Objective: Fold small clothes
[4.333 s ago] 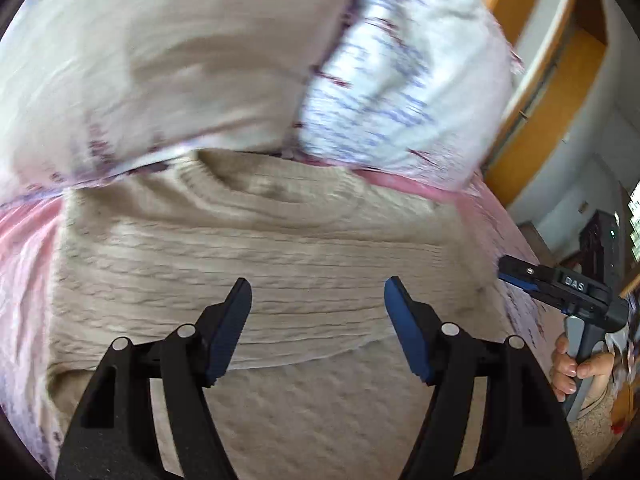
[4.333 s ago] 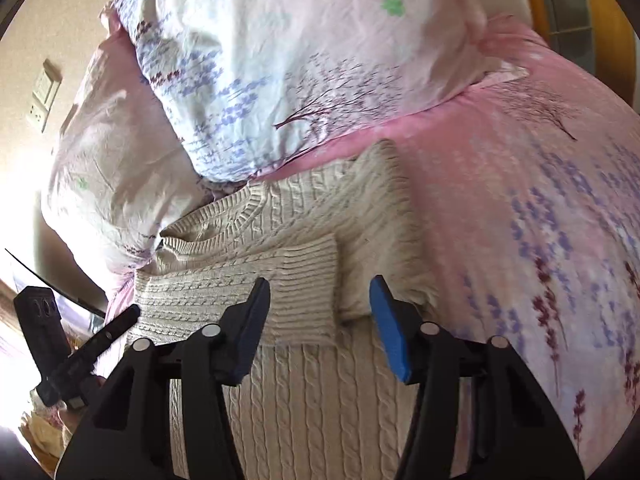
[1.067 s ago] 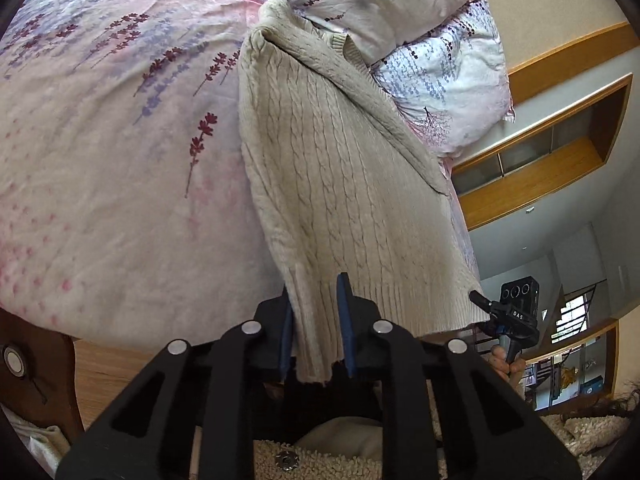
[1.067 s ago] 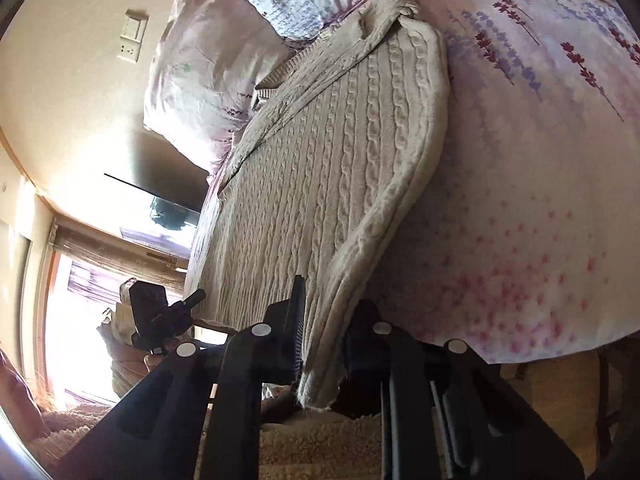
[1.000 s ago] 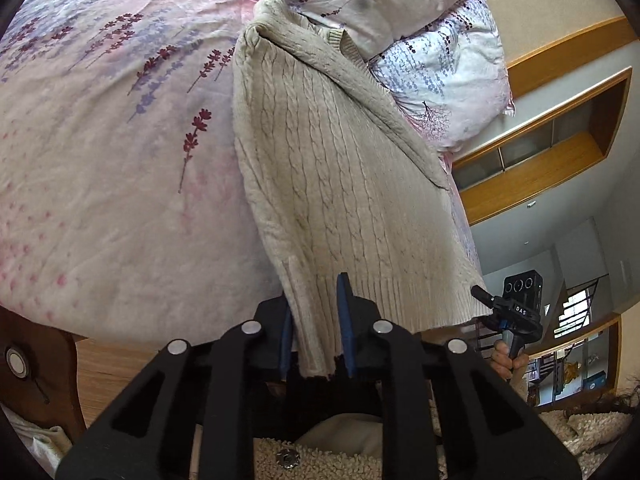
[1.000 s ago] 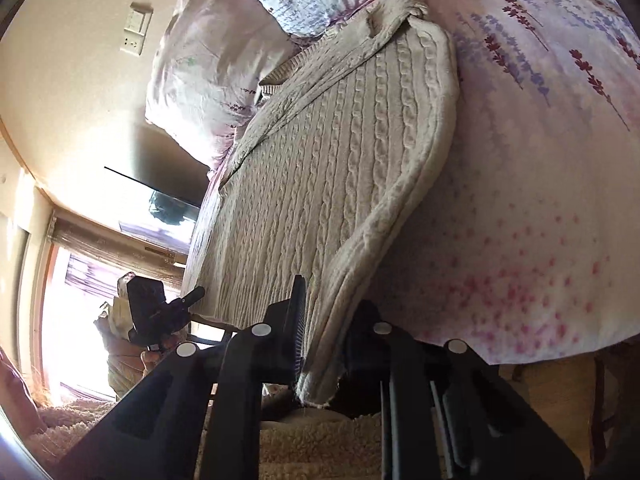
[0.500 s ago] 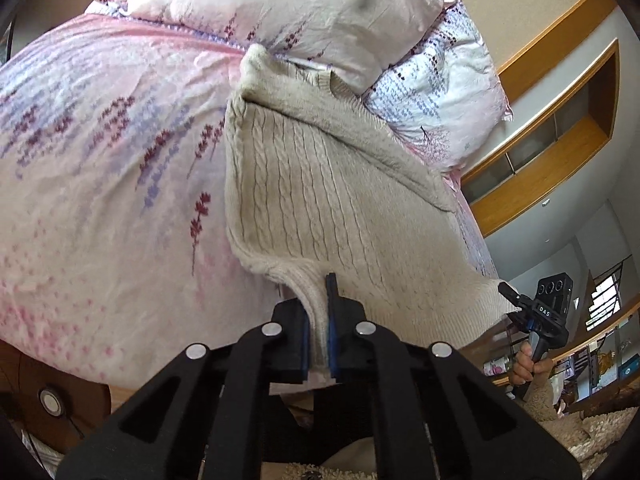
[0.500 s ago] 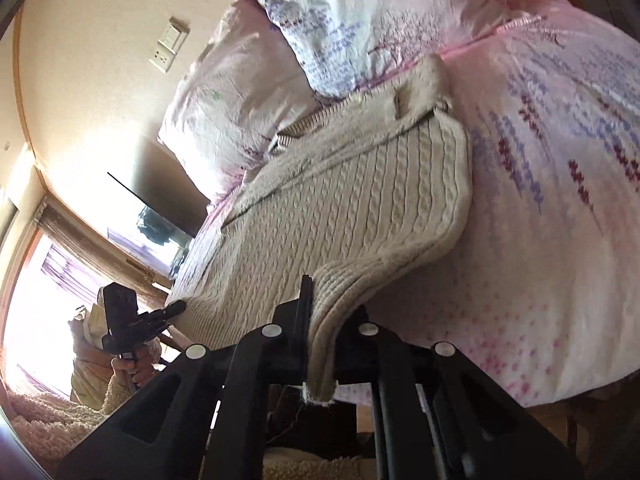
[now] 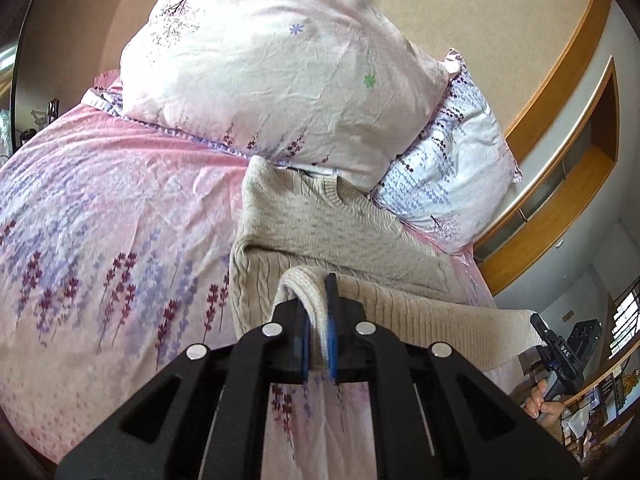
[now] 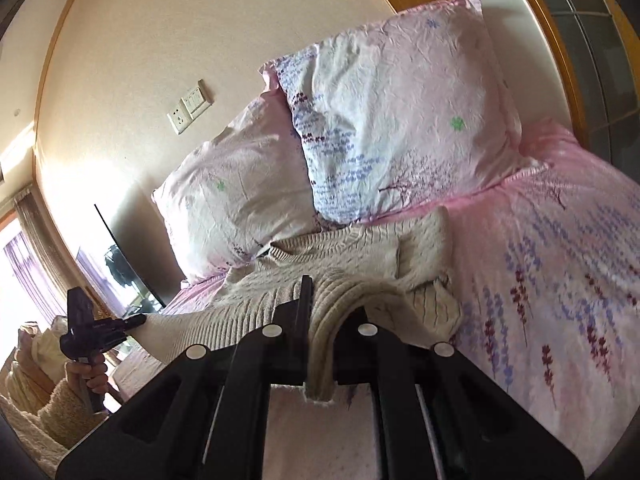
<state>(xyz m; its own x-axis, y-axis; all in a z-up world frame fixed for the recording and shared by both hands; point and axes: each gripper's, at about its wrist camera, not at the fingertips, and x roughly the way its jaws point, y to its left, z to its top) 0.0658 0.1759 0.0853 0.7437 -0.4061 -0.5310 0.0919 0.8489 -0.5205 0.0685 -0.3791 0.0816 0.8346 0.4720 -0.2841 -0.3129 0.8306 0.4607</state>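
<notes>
Beige cable-knit sweater (image 9: 340,236) on the pink floral bedspread (image 9: 100,220), its ribbed hem lifted and doubled back over the body toward the collar. The left gripper (image 9: 318,320) and right gripper (image 10: 320,320) are each clenched on a hem corner. Two floral pillows (image 10: 400,120) lean against the beige wall (image 10: 160,40) just beyond the collar.

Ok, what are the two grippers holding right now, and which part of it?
Both hold the beige sweater by its bottom hem: the left gripper pinches one corner, the right gripper the other.
</notes>
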